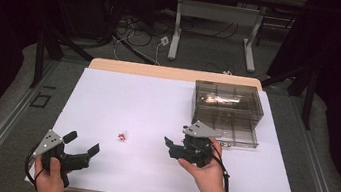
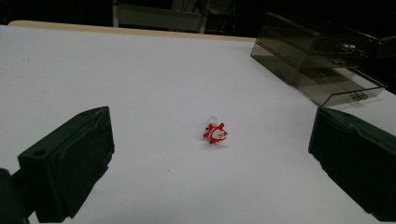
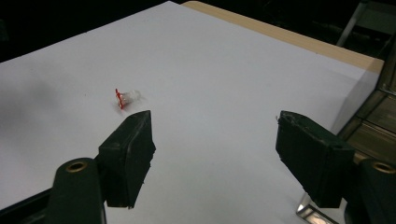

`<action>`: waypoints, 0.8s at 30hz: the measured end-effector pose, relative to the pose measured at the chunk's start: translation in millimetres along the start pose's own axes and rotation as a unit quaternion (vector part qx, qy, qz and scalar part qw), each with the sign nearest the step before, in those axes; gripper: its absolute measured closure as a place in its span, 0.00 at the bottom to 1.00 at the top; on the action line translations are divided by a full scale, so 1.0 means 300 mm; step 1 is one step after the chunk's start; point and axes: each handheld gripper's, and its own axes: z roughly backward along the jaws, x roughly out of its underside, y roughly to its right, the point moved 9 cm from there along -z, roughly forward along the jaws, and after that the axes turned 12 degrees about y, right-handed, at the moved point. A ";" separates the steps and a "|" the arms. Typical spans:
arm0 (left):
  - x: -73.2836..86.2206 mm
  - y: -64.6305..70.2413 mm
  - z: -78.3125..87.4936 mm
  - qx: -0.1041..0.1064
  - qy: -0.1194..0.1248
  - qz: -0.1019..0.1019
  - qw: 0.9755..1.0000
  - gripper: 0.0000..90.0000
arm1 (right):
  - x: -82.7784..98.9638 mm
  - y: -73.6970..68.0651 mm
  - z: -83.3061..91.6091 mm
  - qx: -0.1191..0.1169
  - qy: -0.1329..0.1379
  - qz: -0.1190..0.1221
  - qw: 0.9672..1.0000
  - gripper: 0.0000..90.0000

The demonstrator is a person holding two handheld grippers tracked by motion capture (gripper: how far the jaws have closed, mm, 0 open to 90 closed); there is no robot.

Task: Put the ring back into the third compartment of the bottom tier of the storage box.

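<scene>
Lower left of the high view: left gripper (image 1: 85,143), fingers (image 1: 70,136) spread wide, empty, held low in the hand (image 1: 50,172) and angled toward frame centre. Centre: small red trinket (image 1: 123,136) lies loose on the white worktop (image 1: 122,99), apart from both grippers. Just right of centre: right gripper (image 1: 169,145), fingers apart, empty, pointing left at the trinket. Upper right: smoky drawer box (image 1: 227,110), bottom drawer pulled out. Likely pre-grasp stage; next move calls for a gripper to straddle the trinket and close.
</scene>
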 end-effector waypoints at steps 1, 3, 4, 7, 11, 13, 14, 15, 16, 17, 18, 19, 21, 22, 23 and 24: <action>0.000 0.000 0.000 0.000 0.000 0.000 1.000 0.01 | 0.000 -0.005 -0.006 -0.004 -0.001 0.001 1.000 0.32; 0.000 -0.001 0.000 -0.001 0.000 0.000 1.000 0.01 | 0.000 -0.018 -0.023 -0.010 -0.002 0.000 1.000 0.31; 0.000 -0.001 -0.001 -0.001 0.001 0.002 1.000 0.01 | -0.001 -0.023 -0.034 -0.011 0.001 0.003 1.000 0.32; -0.001 -0.002 0.000 -0.002 0.002 0.002 1.000 0.01 | 0.002 -0.035 -0.048 -0.017 -0.002 -0.001 1.000 0.32; 0.001 -0.001 -0.001 -0.002 0.001 0.001 1.000 0.01 | 0.011 -0.058 -0.079 -0.025 -0.005 0.004 1.000 0.33; 0.001 0.000 -0.001 -0.001 0.001 0.002 1.000 0.01 | 0.012 -0.066 -0.096 -0.027 -0.002 -0.003 1.000 0.36; 0.001 0.000 -0.001 -0.001 0.001 0.002 1.000 0.01 | 0.011 -0.069 -0.103 -0.030 0.003 -0.004 1.000 0.38; 0.001 0.000 -0.001 -0.001 0.001 0.002 1.000 0.01 | 0.011 -0.069 -0.103 -0.030 0.003 -0.004 1.000 0.38; 0.002 0.001 -0.001 -0.001 0.000 0.002 1.000 0.01 | 0.009 -0.074 -0.113 -0.032 0.007 -0.008 0.999 0.41; 0.002 0.001 -0.001 -0.001 0.000 0.002 1.000 0.01 | 0.009 -0.074 -0.113 -0.032 0.007 -0.008 0.999 0.41; 0.003 0.001 -0.001 -0.001 0.000 0.003 1.000 0.01 | 0.008 -0.080 -0.121 -0.035 0.006 -0.012 0.999 0.42; 0.003 0.001 -0.001 -0.001 0.000 0.003 1.000 0.01 | 0.006 -0.082 -0.127 -0.035 0.012 -0.014 0.999 0.43; 0.003 0.001 -0.001 -0.001 0.000 0.002 1.000 0.01 | 0.007 -0.086 -0.132 -0.038 0.010 -0.014 0.999 0.44; 0.003 0.001 0.000 0.000 0.000 0.002 1.000 0.01 | 0.008 -0.093 -0.143 -0.042 0.008 -0.014 0.999 0.45; 0.002 0.000 0.000 0.000 0.000 0.002 1.000 0.01 | 0.009 -0.094 -0.146 -0.043 0.005 -0.012 0.999 0.45; 0.002 -0.001 0.000 0.000 0.000 0.002 1.000 0.01 | 0.009 -0.097 -0.152 -0.044 0.005 -0.011 0.999 0.46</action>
